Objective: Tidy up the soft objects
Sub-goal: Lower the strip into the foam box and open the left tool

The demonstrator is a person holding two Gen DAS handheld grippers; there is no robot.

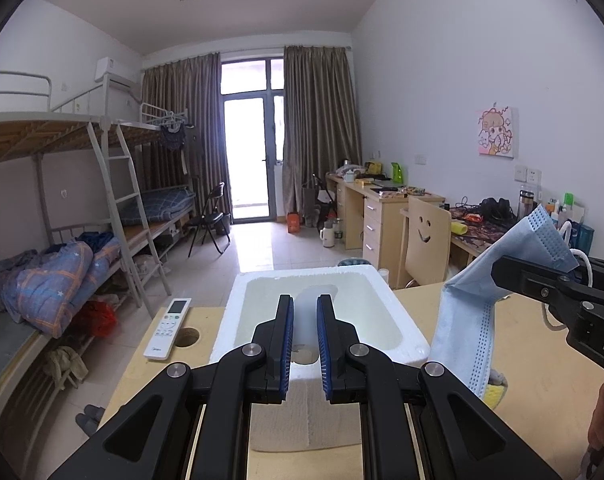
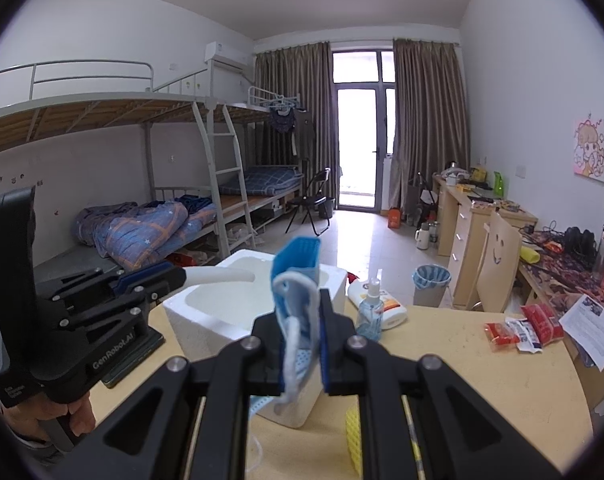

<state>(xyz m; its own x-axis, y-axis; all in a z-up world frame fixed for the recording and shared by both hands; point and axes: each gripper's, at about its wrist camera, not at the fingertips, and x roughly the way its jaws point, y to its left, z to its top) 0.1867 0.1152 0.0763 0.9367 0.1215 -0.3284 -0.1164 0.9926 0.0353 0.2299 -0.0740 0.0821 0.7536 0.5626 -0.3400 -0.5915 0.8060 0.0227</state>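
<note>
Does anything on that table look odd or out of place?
A blue face mask dangles crumpled from the right gripper beside the white foam box, instead of lying flat. Nothing looks spilled or broken.

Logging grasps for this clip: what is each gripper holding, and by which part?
Right gripper: blue face mask, pinched mid-body. Left gripper: white foam piece, by one end.

Between the ribbed blue rubber pads of our right gripper [image 2: 300, 320], matt black plastic with bright metal rivets, we see the pleated pale blue non-woven cloth face mask [image 2: 296, 280], soft and dull. Just beyond the left gripper [image 1: 305, 336] sits the white foam box [image 1: 386, 292], grainy and matt. Under both lies the pale wooden counter [image 2: 462, 364], smooth and faintly scuffed. Ahead of the right gripper stands a glossy clear plastic spray bottle [image 2: 370, 312].
</note>
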